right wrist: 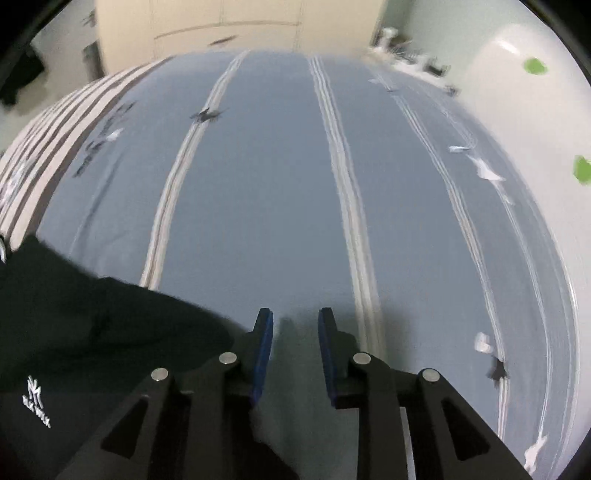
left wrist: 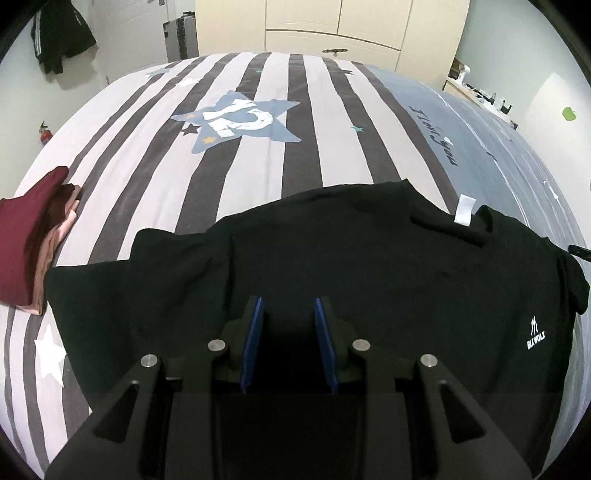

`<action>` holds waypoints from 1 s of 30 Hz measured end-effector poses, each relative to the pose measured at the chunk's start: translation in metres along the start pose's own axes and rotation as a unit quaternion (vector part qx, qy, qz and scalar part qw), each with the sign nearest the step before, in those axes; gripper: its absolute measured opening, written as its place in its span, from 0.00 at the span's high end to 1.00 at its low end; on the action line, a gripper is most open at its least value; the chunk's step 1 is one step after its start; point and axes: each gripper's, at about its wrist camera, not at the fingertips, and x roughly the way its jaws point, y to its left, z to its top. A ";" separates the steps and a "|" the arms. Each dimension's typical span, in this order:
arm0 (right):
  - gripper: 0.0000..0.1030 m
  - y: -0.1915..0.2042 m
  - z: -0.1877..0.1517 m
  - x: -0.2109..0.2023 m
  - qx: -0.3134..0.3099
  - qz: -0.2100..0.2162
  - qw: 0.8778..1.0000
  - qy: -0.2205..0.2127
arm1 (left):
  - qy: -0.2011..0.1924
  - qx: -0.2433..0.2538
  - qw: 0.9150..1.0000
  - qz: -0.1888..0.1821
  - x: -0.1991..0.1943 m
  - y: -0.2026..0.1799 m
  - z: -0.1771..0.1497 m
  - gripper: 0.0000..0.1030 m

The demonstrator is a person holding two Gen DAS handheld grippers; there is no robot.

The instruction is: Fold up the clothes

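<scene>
**Black shirt spread on the bed, both grippers open above it**

Cream wardrobe doors (left wrist: 332, 29) close off the far side of the room, and a bed (left wrist: 122, 155) fills most of both views. Its cover is striped dark and pale on the left, with a blue star bearing "12" (left wrist: 238, 120), and turns plain grey-blue with thin pale lines on the right (right wrist: 266, 184).

On the near part of the bed lies a black shirt (left wrist: 332, 258), spread out flat. A white label (left wrist: 464, 210) shows at its neckline on the far right edge, and a small white logo (left wrist: 535, 334) sits near its right side. In the right wrist view the same shirt (right wrist: 92, 332) takes up the near left corner, logo (right wrist: 37, 402) showing.

At the left edge of the bed, just beside the shirt, is a stack of folded clothes (left wrist: 26, 240), dark red on top and pink beneath.

The left gripper (left wrist: 288, 306) hangs over the near middle of the shirt, its blue-padded jaws spread with nothing between them. The right gripper (right wrist: 295, 317) is over bare grey-blue cover just right of the shirt, jaws likewise spread and holding nothing. That view is blurred.

A dark garment (left wrist: 61, 37) hangs on the far left wall.
</scene>
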 end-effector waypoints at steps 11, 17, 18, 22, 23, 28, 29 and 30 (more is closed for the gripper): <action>0.66 0.018 -0.091 -0.077 0.022 0.110 0.994 -0.015 | -0.007 0.002 1.000 -0.016 -0.013 -0.022 -0.022 0.74; 0.65 0.029 -0.116 -0.047 0.044 0.102 0.994 -0.001 | 0.011 0.019 0.999 -0.031 -0.014 -0.041 -0.041 0.73; 0.65 0.028 -0.114 -0.043 0.054 0.103 0.993 -0.005 | 0.013 0.020 0.999 -0.033 -0.014 -0.044 -0.045 0.73; 0.70 0.017 -0.090 -0.036 0.078 0.096 0.992 -0.037 | 0.018 0.021 0.999 -0.041 -0.017 -0.053 -0.055 0.73; 0.77 0.012 -0.082 -0.035 0.080 0.091 0.992 -0.044 | 0.018 0.021 0.999 -0.043 -0.018 -0.055 -0.056 0.73; 0.97 -0.026 -0.046 -0.037 0.097 0.049 0.993 -0.055 | 0.016 0.017 0.999 -0.045 -0.023 -0.058 -0.059 0.73; 0.97 -0.036 -0.040 -0.035 0.104 0.033 0.993 -0.050 | 0.015 0.015 0.999 -0.044 -0.024 -0.058 -0.059 0.73; 0.97 -0.046 -0.034 -0.032 0.111 0.018 0.993 -0.046 | 0.015 0.012 0.999 -0.044 -0.024 -0.058 -0.059 0.73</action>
